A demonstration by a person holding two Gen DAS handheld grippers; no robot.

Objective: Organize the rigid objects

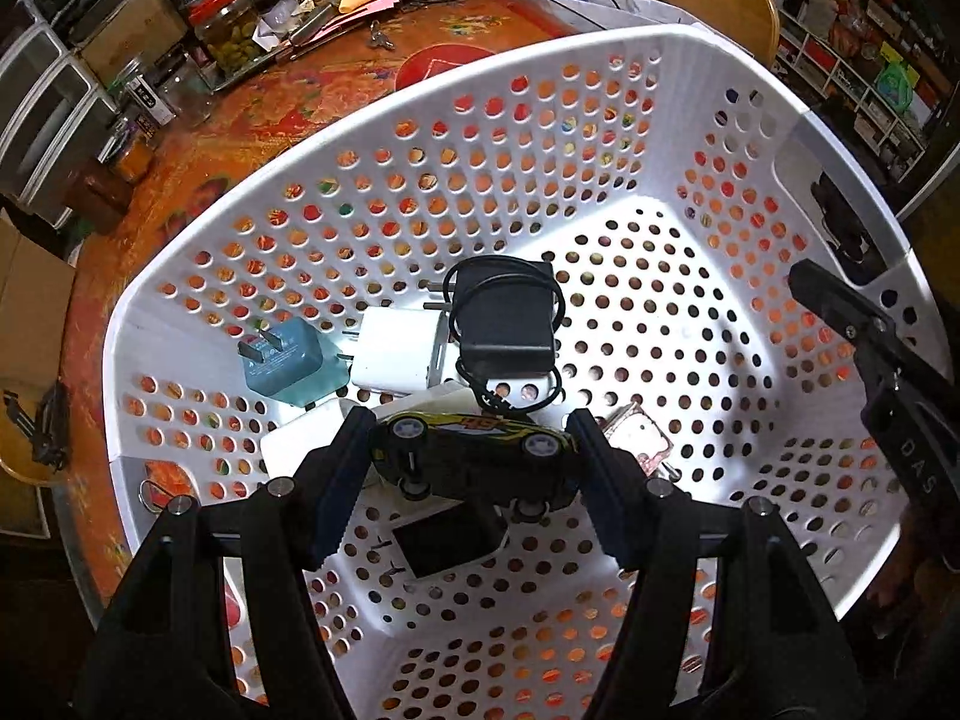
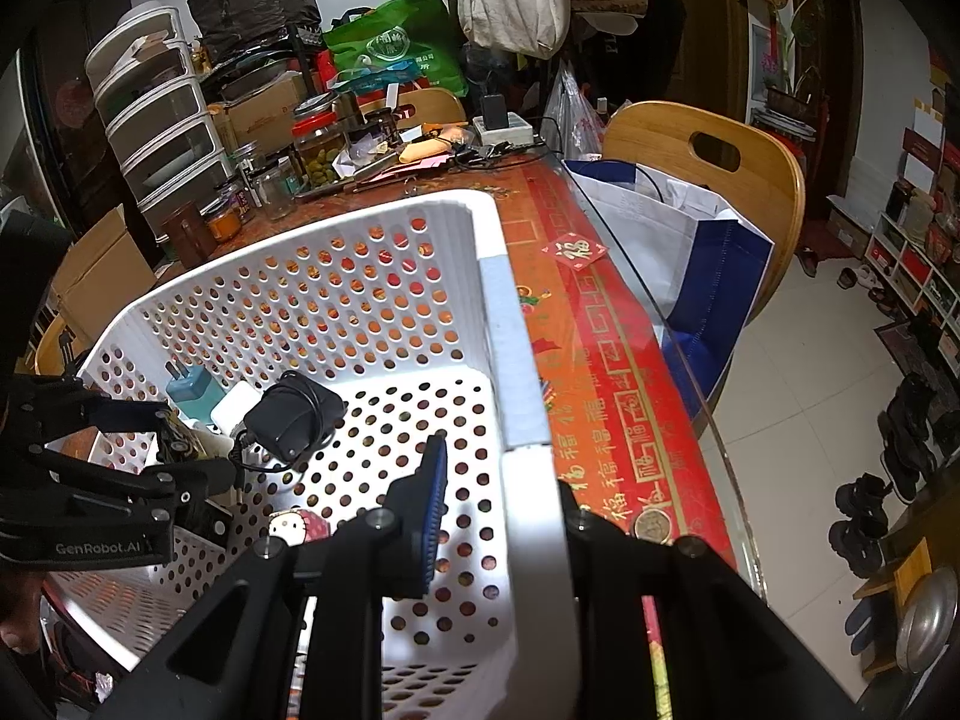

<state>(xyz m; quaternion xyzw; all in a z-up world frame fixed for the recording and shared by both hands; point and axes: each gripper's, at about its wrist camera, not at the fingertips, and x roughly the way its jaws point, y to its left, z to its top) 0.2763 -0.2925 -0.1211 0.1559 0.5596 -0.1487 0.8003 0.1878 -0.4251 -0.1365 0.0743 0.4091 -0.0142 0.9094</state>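
My left gripper (image 1: 471,450) is shut on a black and yellow toy car (image 1: 474,450), held inside the white perforated basket (image 1: 600,120) a little above its floor. On the floor lie a black adapter with cord (image 1: 504,315), a white plug (image 1: 399,351), a teal charger (image 1: 282,363) and a clear pink item (image 1: 636,435). My right gripper (image 2: 501,492) straddles the basket's right wall (image 2: 528,510), one finger inside and one outside; it appears shut on the wall. The left gripper with the car (image 2: 180,438) shows in the right wrist view.
The basket stands on an orange-red patterned table (image 2: 606,348). Jars (image 1: 231,30), papers and clutter crowd the table's far end. A wooden chair (image 2: 720,180) with a white and blue bag stands beside the table's right edge. A Hello Kitty item (image 2: 300,525) lies in the basket.
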